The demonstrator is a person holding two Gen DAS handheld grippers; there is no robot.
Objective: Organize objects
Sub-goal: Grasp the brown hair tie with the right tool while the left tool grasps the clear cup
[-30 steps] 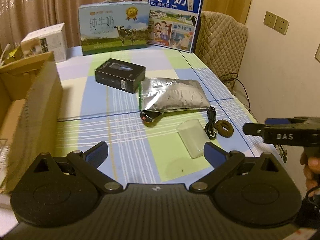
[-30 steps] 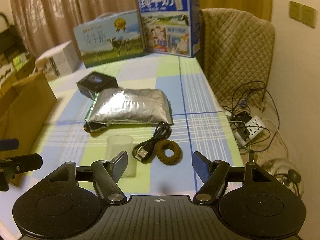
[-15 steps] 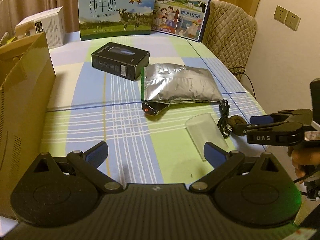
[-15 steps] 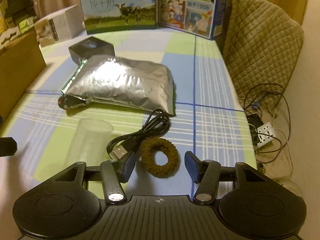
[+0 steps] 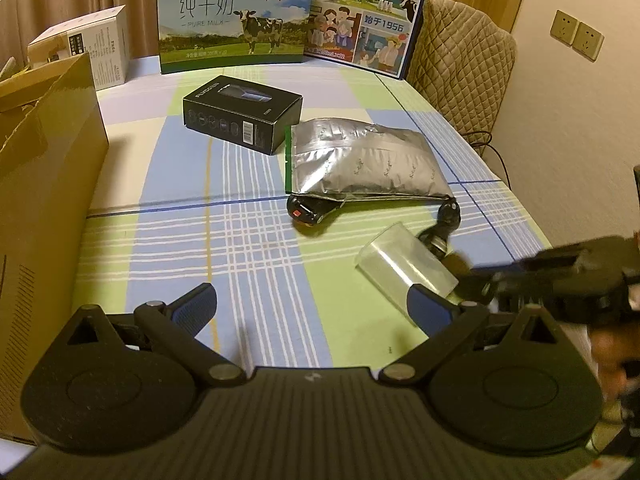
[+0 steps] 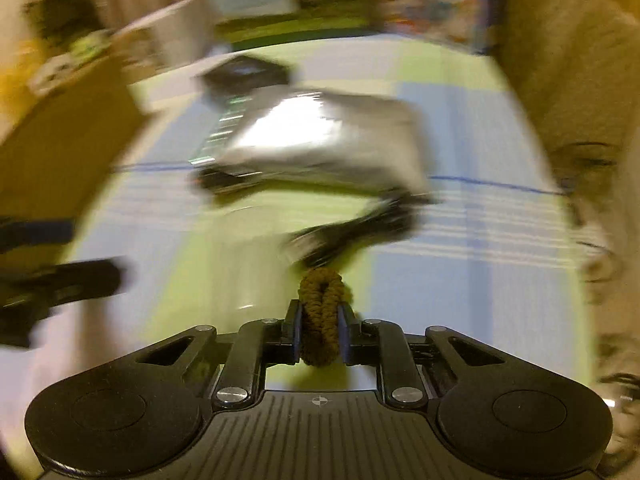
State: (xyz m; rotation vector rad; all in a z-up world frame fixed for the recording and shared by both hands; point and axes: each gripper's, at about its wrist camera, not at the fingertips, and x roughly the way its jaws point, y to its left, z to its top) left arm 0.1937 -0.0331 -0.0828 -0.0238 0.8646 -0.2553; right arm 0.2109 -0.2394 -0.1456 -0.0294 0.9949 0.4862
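The brown hair tie (image 6: pixel 321 312) is squeezed tight in the right gripper (image 6: pixel 319 334) jaws, above the checked surface (image 5: pixel 256 240). The left gripper (image 5: pixel 312 308) jaws are wide open, holding nothing. A milk carton (image 5: pixel 234 16) behind reads "PURE MILK".

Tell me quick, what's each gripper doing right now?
Left gripper: open, holding nothing.
Right gripper: shut on the brown hair tie.

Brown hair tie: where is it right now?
In the right wrist view the brown hair tie is pinched between the right tongs, squashed narrow, in front of the blurred black cable and silver pouch.
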